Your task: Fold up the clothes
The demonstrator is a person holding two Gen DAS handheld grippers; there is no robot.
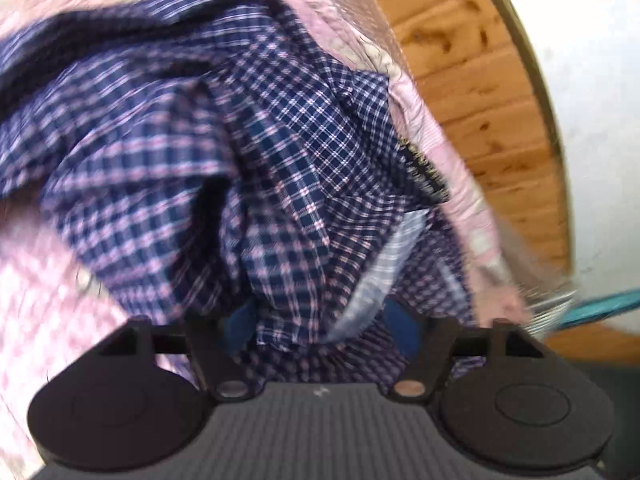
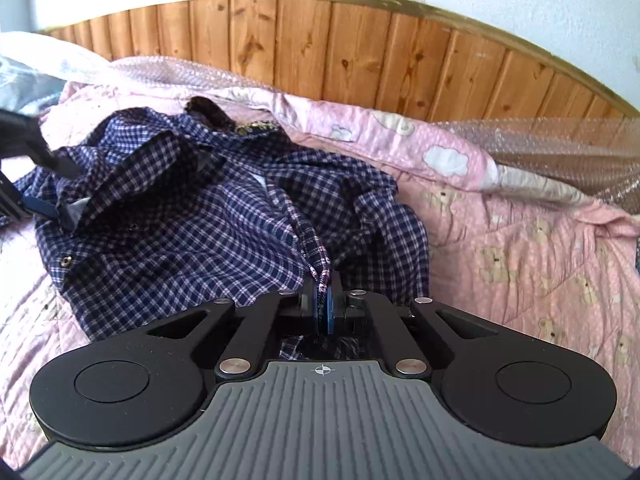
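Note:
A crumpled navy-and-pink checked shirt lies on a pink quilt. My right gripper is shut on a narrow edge of the shirt at its near side, and the cloth runs up from between the blue pads. In the blurred left wrist view the shirt fills the frame and drapes over my left gripper. Its jaws stand apart with shirt cloth bunched between them, and the fingertips are hidden under it. In the right wrist view the left gripper is at the shirt's far left end, by a cuff.
A wooden headboard with a brass rim runs behind the bed, below a white wall. Bubble wrap lies along the quilt's far edge. White bedding sits at the back left. A teal strip shows beyond the quilt's edge.

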